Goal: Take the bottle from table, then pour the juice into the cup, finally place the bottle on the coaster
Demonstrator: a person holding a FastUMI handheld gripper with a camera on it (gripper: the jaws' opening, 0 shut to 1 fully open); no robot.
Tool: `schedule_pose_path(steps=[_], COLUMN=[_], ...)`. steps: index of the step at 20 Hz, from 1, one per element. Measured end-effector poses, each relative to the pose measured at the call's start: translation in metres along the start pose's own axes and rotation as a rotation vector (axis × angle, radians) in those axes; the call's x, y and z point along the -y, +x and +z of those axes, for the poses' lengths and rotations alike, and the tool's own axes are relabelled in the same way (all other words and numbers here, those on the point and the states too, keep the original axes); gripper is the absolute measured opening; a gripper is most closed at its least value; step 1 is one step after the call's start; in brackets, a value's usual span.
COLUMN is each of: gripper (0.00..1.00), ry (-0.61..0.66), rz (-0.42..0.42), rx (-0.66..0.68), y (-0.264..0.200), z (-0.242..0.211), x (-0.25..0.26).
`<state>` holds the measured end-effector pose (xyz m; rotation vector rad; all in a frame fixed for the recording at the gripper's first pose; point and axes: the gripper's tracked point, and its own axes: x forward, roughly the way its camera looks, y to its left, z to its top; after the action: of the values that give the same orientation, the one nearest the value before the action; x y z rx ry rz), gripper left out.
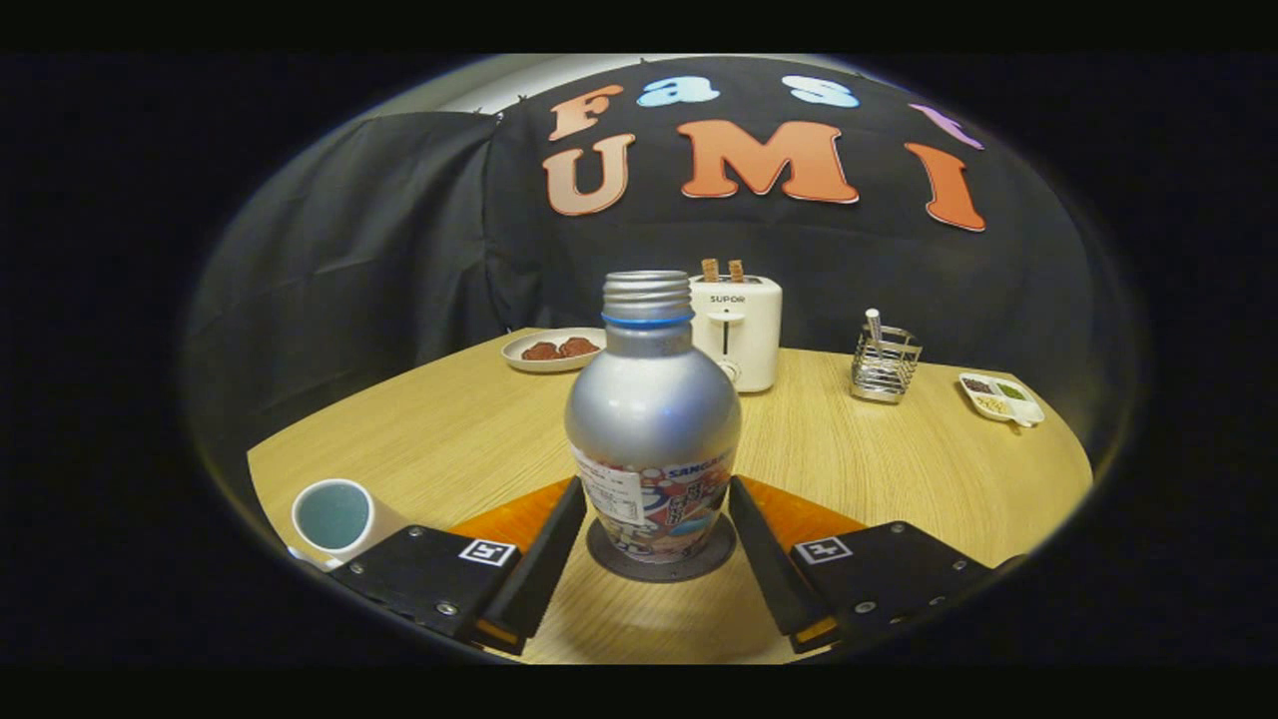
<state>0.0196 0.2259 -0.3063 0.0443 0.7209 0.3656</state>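
Observation:
A silver metal bottle (652, 419) with a printed label and no cap stands upright on a dark round coaster (611, 560) on the wooden table (899, 469). My gripper (654, 489) holds the bottle's lower body, one finger pressing on each side, so it is shut on the bottle. A white cup (334, 515) with a bluish inside stands on the table to the left, just beyond the left finger's base. Its lower part is hidden behind the gripper body.
Beyond the bottle stands a white toaster (741, 330) with two slices in it. A plate of brown food (552, 351) lies to its left. A wire holder (885, 365) and a small divided dish (1001, 397) sit to the right, near the table's curved edge.

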Motion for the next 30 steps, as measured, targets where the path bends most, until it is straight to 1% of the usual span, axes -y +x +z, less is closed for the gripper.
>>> schedule_pose_path(steps=[2, 3, 5, 8, 15, 20, 22, 25, 30], gripper=[0.9, 0.94, 0.97, 0.97, 0.97, 0.97, 0.97, 0.97, 0.97], ry=[-0.004, 0.001, 0.011, 0.008, -0.013, 0.009, 0.035, 0.064, 0.058], rz=[-0.005, 0.0, 0.015, 0.021, -0.012, -0.046, -0.069, -0.082, -0.123], rx=[0.031, 0.044, 0.073, 0.127, 0.289, 0.356, 0.37, 0.383, 0.432], y=[-0.008, -0.013, -0.026, -0.049, -0.111, -0.142, -0.15, -0.159, -0.177], z=[0.009, 0.013, 0.023, 0.042, 0.085, 0.093, 0.089, 0.088, 0.101], x=[0.003, 0.001, 0.002, 0.007, 0.028, 0.053, 0.062, 0.075, 0.092])
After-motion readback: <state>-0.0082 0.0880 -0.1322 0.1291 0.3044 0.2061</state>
